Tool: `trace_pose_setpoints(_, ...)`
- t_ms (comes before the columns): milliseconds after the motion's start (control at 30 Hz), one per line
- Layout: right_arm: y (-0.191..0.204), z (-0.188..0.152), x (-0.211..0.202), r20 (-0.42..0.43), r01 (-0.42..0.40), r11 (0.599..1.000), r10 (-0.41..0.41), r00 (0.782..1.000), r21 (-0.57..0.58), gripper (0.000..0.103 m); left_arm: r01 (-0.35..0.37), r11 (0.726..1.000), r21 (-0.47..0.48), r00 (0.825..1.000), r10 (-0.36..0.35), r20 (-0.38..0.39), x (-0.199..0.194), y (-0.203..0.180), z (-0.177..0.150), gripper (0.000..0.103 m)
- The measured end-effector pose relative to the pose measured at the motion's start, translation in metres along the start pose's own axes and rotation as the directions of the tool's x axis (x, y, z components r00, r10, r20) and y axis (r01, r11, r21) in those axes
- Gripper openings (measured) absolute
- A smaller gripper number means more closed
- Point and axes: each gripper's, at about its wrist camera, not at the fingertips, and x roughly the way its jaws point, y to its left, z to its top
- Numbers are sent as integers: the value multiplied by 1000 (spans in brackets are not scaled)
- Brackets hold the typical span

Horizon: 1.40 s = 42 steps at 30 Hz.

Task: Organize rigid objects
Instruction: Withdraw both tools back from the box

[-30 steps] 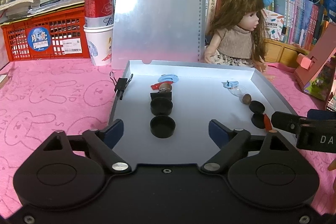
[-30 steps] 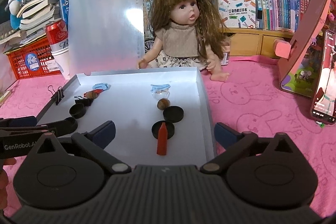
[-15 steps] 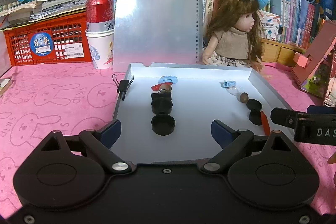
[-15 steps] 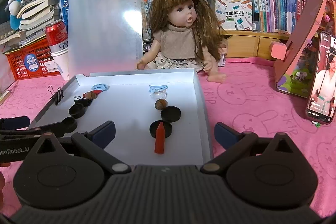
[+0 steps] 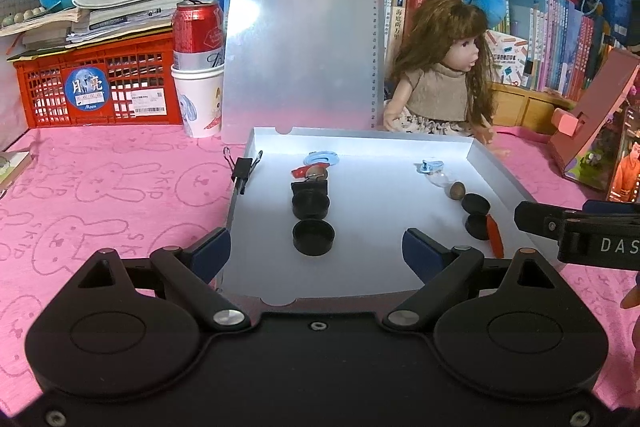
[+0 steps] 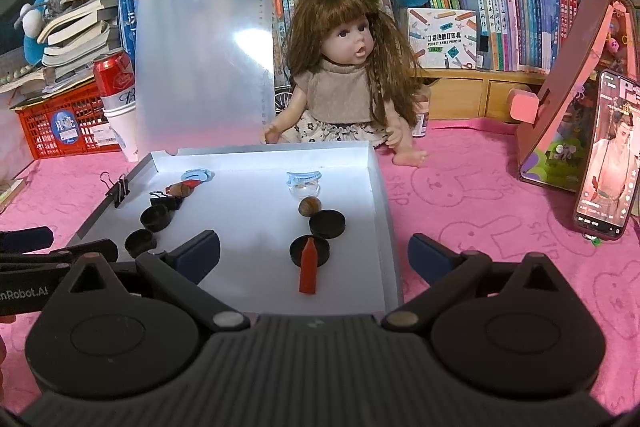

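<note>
**Two rows in the tray — both hand-held grippers hang empty**

Left to right: the left hand-held gripper (image 5: 316, 253) hovers spread wide, gripping nothing, over the near edge of the shallow white plastic tray (image 5: 486, 163) on the pink counter (image 5: 100, 187). Ahead of it lies a round black cap (image 5: 313, 237). The right hand-held gripper (image 6: 314, 257) is likewise spread and empty, facing a red crayon-like stick (image 6: 308, 269).

To pick well, I would come down straight over one piece, fingers clear of its neighbours.

Only the right view shows the phone (image 6: 606, 155); only the left shows the stick's far side beside its caps.
</note>
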Motion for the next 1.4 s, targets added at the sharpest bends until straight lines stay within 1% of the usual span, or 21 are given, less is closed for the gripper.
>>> trace_pose_setpoints(200,1,1,-11,18,3,1000,-3,1000,-8,103,5,1000,-2,1000,-5,9,-12,0,0,93)
trace_pose_setpoints(300,4,1,-21,36,32,999,-31,999,-30,103,17,1000,-4,1000,-17,16,-21,1,-1,93)
trace_pose_setpoints(467,4,-2,-36,61,36,999,-33,998,-34,103,21,1000,18,999,-21,32,-39,-2,-5,93)
trace_pose_setpoints(700,5,-17,-51,80,38,998,-35,996,-46,103,27,999,33,999,-28,29,-57,-5,-23,93)
trace_pose_setpoints(1067,10,-44,-67,75,24,997,-18,997,-77,103,26,999,30,1000,-27,6,-68,-7,-53,93)
trace_pose_setpoints(1400,7,-68,-64,37,24,999,-22,999,-46,103,4,1000,15,1000,-4,-3,-69,-8,-76,93)
